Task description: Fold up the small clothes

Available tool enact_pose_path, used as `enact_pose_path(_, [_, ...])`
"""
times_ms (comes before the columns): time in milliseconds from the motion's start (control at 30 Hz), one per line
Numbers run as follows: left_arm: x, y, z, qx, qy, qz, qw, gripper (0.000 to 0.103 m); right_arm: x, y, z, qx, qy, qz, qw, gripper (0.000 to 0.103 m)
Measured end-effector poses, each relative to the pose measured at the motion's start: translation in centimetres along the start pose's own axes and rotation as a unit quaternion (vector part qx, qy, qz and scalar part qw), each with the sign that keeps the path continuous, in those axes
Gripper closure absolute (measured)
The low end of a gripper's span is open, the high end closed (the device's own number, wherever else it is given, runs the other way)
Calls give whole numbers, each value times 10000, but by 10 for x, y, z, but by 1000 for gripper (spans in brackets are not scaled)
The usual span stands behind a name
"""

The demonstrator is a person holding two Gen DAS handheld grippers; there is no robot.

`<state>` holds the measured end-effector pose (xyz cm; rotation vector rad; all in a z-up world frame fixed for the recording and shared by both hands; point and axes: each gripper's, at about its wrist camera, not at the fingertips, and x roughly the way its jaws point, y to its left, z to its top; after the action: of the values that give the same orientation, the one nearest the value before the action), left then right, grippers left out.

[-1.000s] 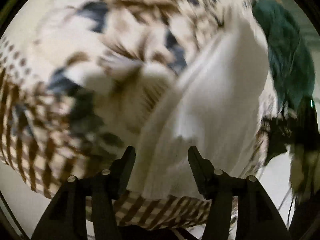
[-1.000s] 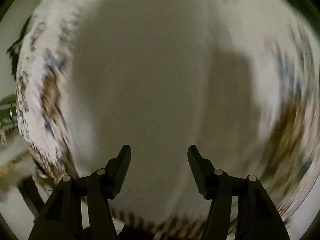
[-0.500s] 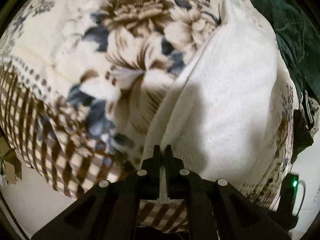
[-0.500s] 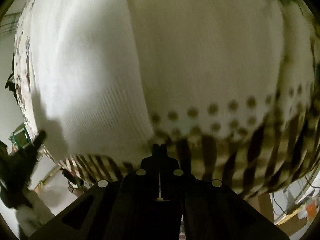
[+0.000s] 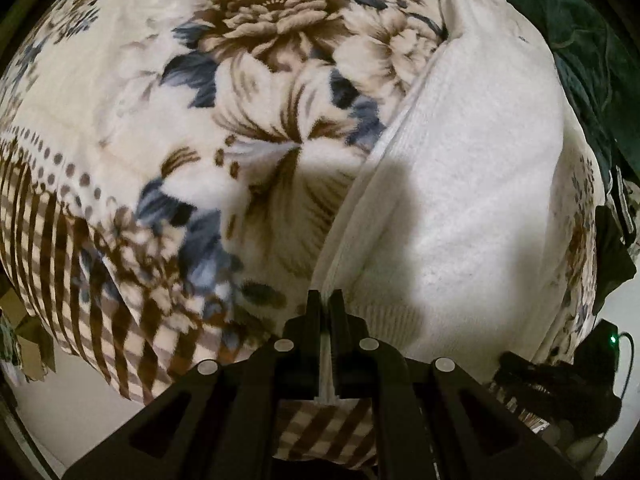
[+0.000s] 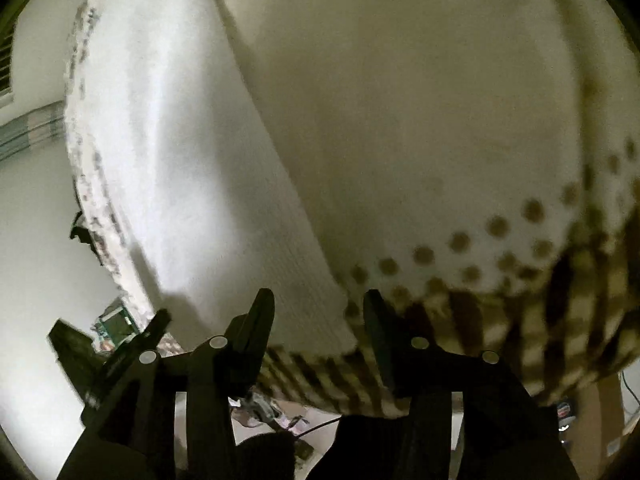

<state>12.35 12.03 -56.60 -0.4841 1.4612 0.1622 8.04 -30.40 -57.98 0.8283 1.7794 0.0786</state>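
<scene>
On the bed: a white knit garment (image 5: 472, 184) lay spread over a floral blanket (image 5: 224, 120) with a brown checked border.
Garment position: it sat to the right in the left wrist view, and its ribbed hem reached down to the blanket's near edge.
Left gripper (image 5: 325, 300): the jaws were pressed together on the garment's left hem corner, a thin strip of white fabric showing between them.
Right gripper (image 6: 316, 300): the jaws stood wide apart and held nothing, with the garment's (image 6: 192, 168) lower right corner lying just ahead of the gap.
Blanket, right wrist view: its dotted and checked border (image 6: 520, 288) ran beside the garment's edge.
Far right of bed: a dark green cloth (image 5: 580, 48) lay beyond the garment.
View quality: the right wrist picture was dim and slightly blurred.
</scene>
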Motion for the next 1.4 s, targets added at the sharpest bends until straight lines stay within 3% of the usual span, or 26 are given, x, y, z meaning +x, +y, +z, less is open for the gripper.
enact_pose_path(33, [0,-1,5,8,6,11,10000,101,9,1,-1,-11,-17,-33,10000,97])
enact_pose_path(167, [-3,4,12,62,23,16,10000,101,15,11,-17,-357,-84,-423,9984,99])
enact_pose_path(400, [4,17,11,54,131,49,9999,101,30,22,-48,-800,337,-880,9923,100])
enact_pose_path(567, [42,39,15,-40,396,189,9990,101,61,28,-47,-976,408,-1356,9851,100])
enact_pose_path(700, [44,58,20,-292,687,-233,9969,99,64,33,-36,-1176,467,-1171,9850,97])
enact_pose_path(733, [39,62,20,-337,715,-401,9961,99,58,33,-35,-1209,515,-1018,9861,90])
enact_pose_path(800, [27,69,20,-380,691,-710,9944,90,44,26,-33,-1203,545,-808,9879,62])
enact_pose_path(833, [22,73,21,-373,613,-821,9940,68,34,22,-33,-1156,482,-622,9902,48])
enact_pose_path(867, [18,75,24,-358,504,-1010,9930,39,29,19,-31,-1113,428,-515,9915,46])
enact_pose_path(900, [18,77,26,-353,434,-1142,9919,32,24,15,-29,-1056,362,-405,9929,46])
enact_pose_path(967, [28,74,33,-332,449,-1509,9870,32,23,8,-20,-976,340,-229,9944,46])
enact_pose_path(1100, [63,51,34,70,850,-1890,9783,32,30,-2,-5,-894,389,178,9951,45])
enact_pose_path(1200, [81,24,33,555,969,-1849,9764,31,45,-1,-2,-949,452,421,9936,41])
enact_pose_path(1333, [75,15,27,653,878,-1827,9771,32,51,-5,-2,-853,465,770,9923,40])
enact_pose_path(1367, [71,15,25,637,842,-1910,9759,39,51,-5,-4,-825,484,862,9917,41])
enact_pose_path(1400, [69,13,23,629,821,-1980,9747,55,52,-5,-5,-788,505,949,9911,44])
